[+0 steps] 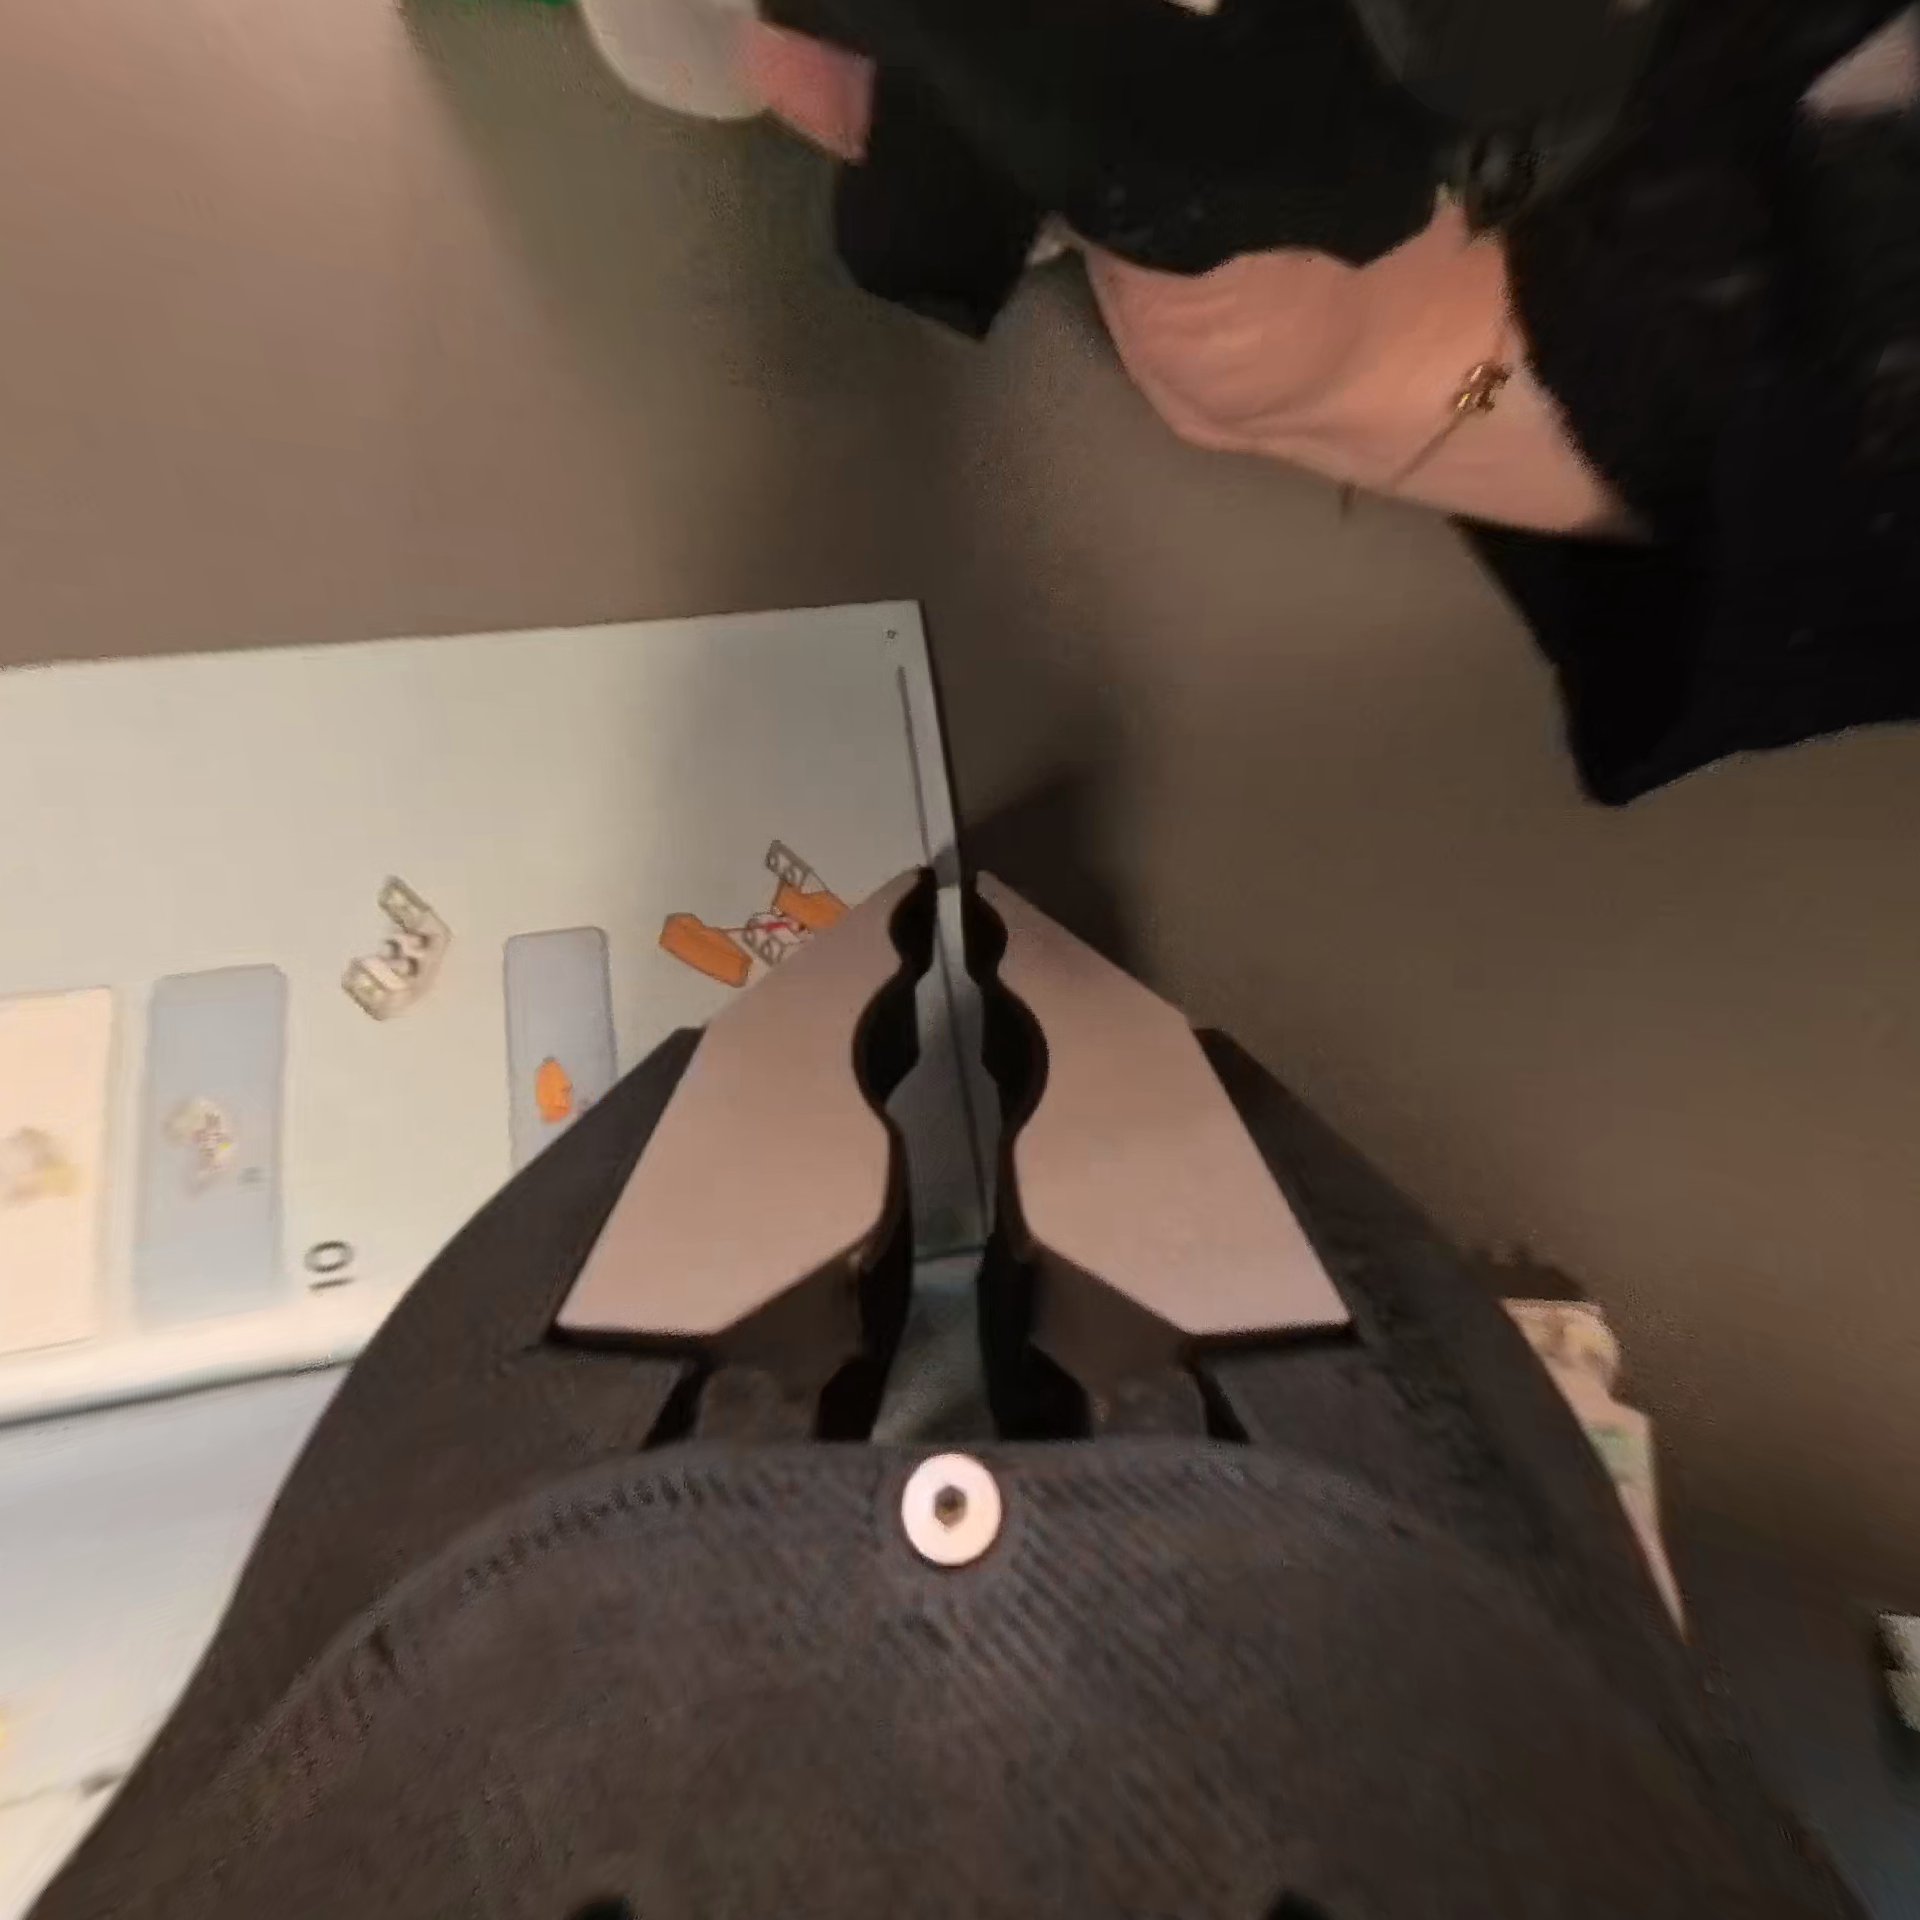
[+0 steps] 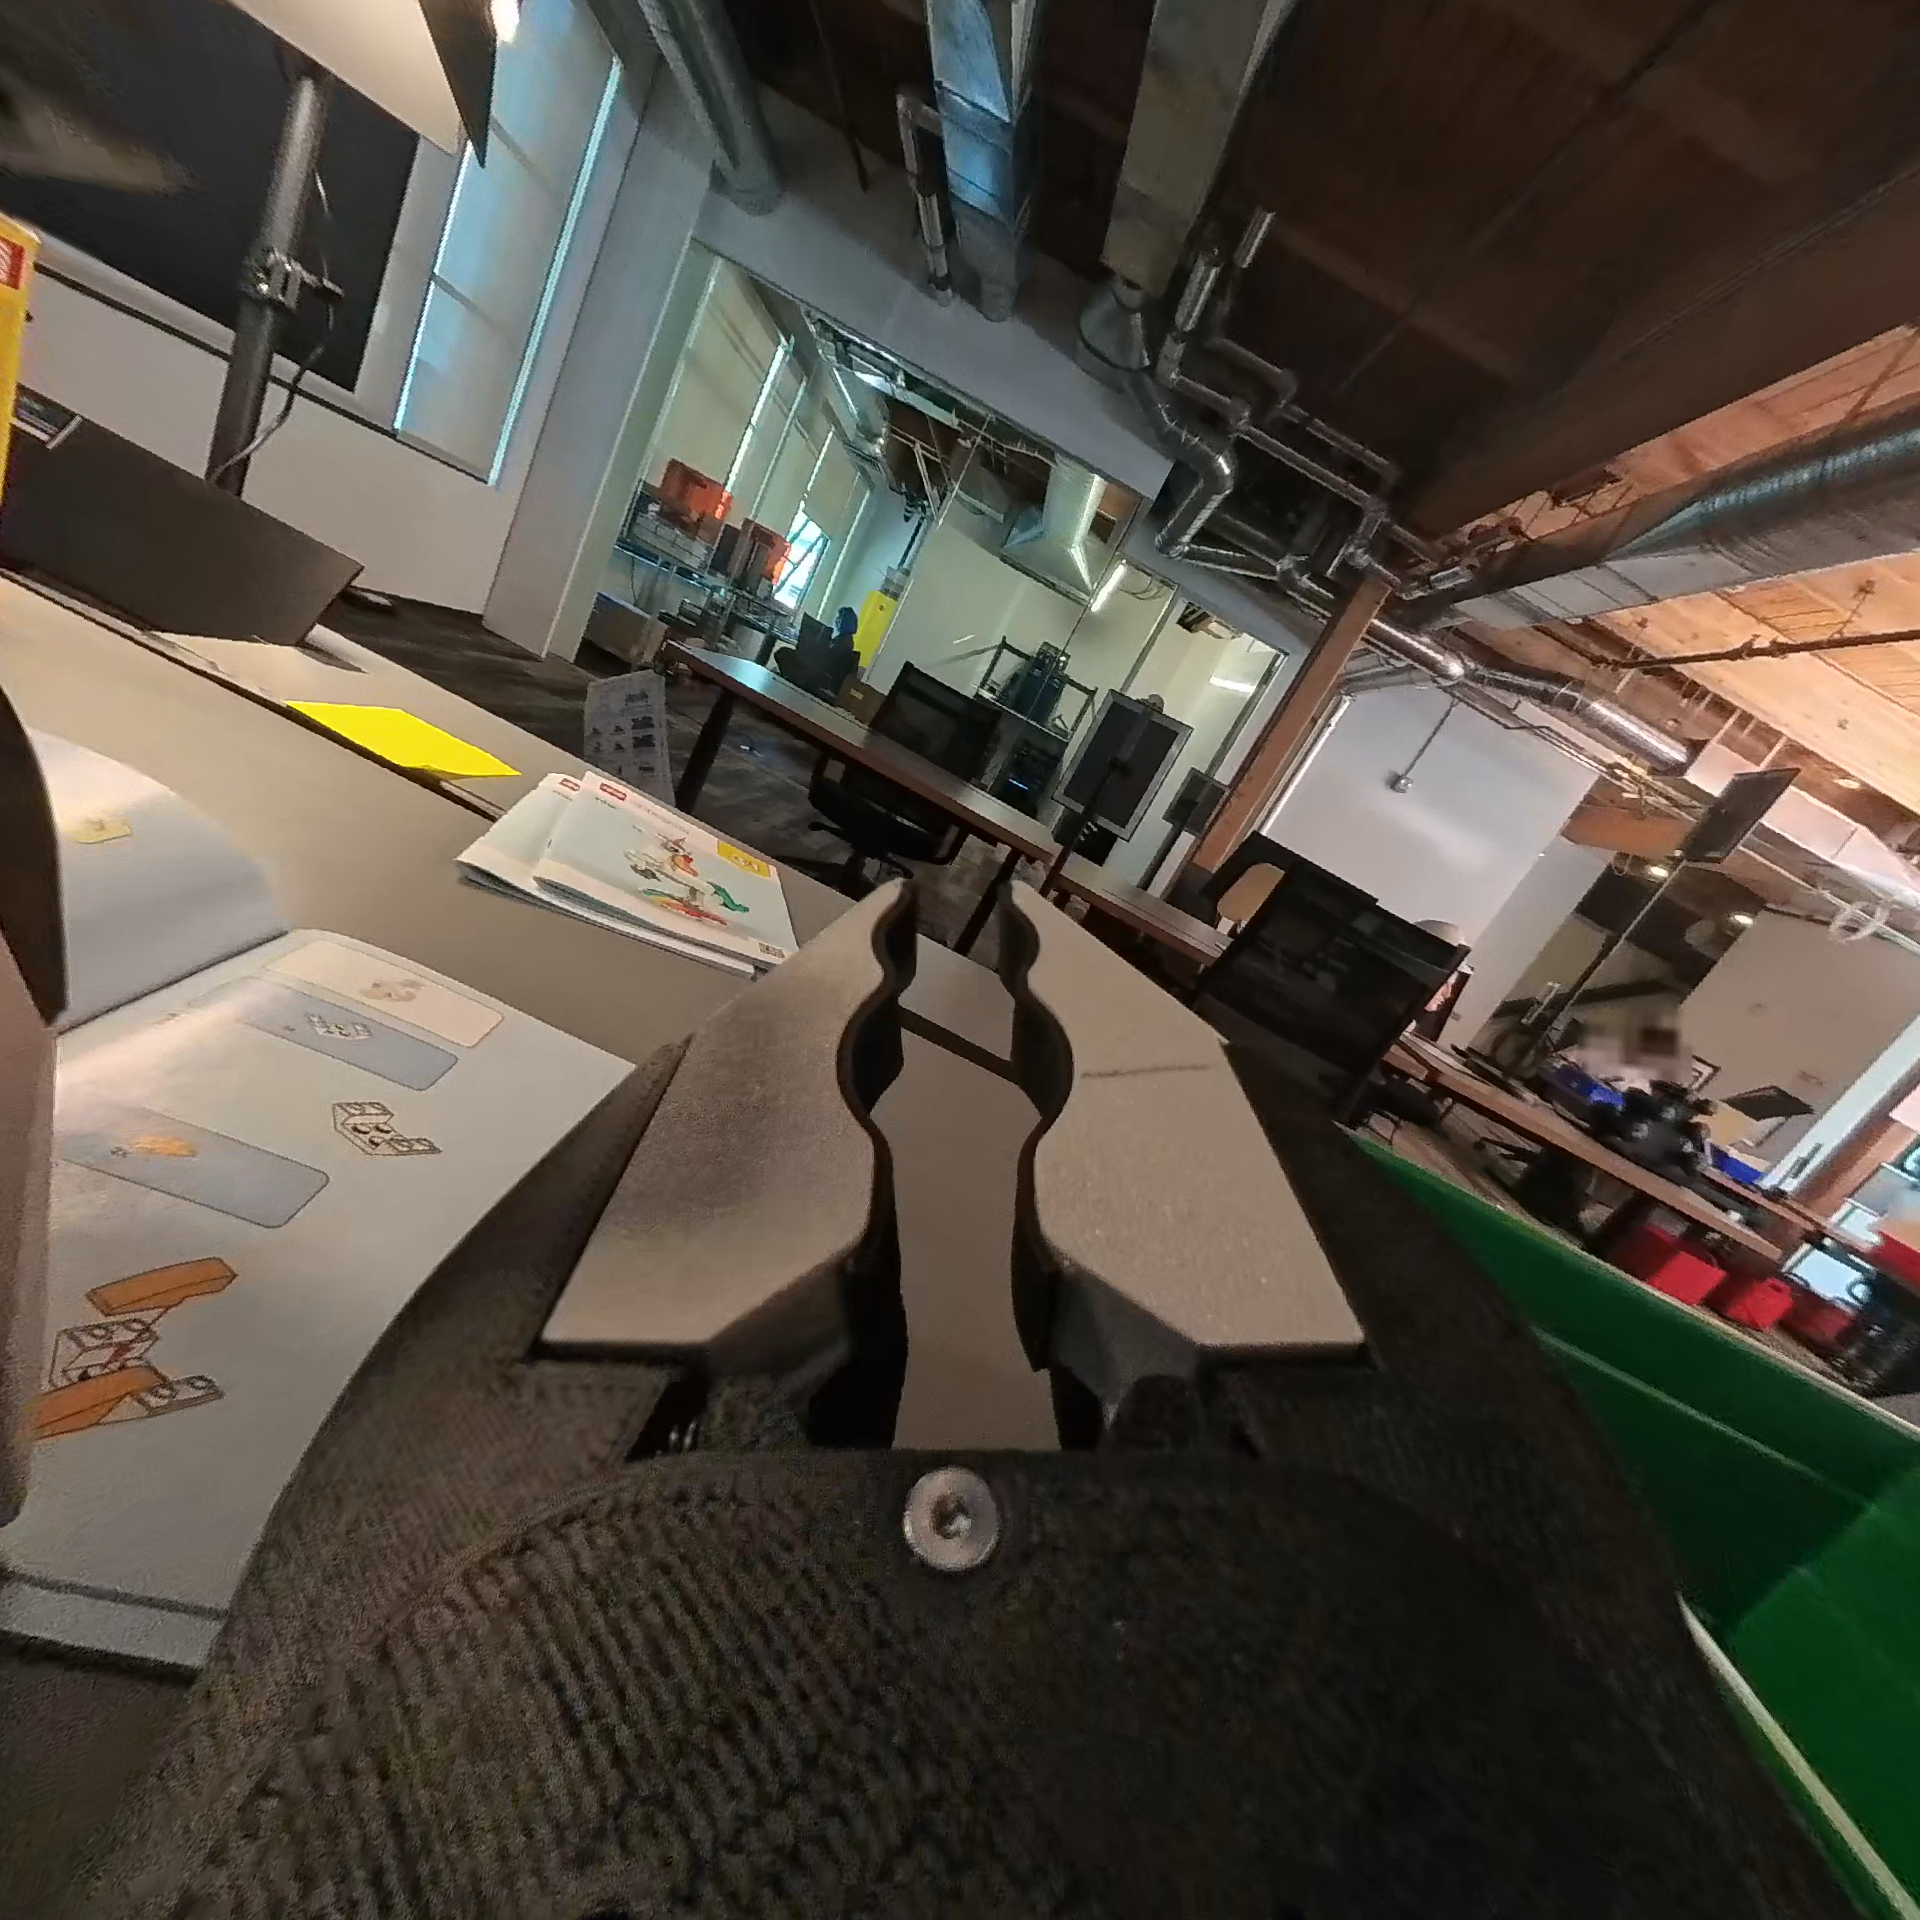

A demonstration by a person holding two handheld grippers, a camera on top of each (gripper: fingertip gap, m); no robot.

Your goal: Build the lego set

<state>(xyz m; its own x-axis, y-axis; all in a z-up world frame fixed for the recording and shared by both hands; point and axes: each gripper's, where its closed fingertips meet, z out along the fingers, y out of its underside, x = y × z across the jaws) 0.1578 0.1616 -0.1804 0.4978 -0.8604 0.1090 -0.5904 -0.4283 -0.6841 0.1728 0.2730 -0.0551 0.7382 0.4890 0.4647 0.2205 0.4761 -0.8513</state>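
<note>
No loose bricks in sight, only the open booklet point(image 1: 468, 831) flat on the counter point(image 1: 1247, 987), just left of both tongs. Left tongs point(image 1: 948, 883) nearly clenched, empty, over its edge. Right tongs point(image 2: 961, 904) slightly released, empty, low.

- Left gripper point(image 1: 948, 883): rough, ridged matt black plastic; smooth matt fingers point(image 1: 769, 1122).
- Booklet point(image 1: 436, 831) left of it: smooth paper.
- Table point(image 1: 1195, 831) beneath: matt grey.
- Bin point(image 2: 1683, 1382) right of right gripper point(image 2: 961, 899): glossy green plastic.
</note>
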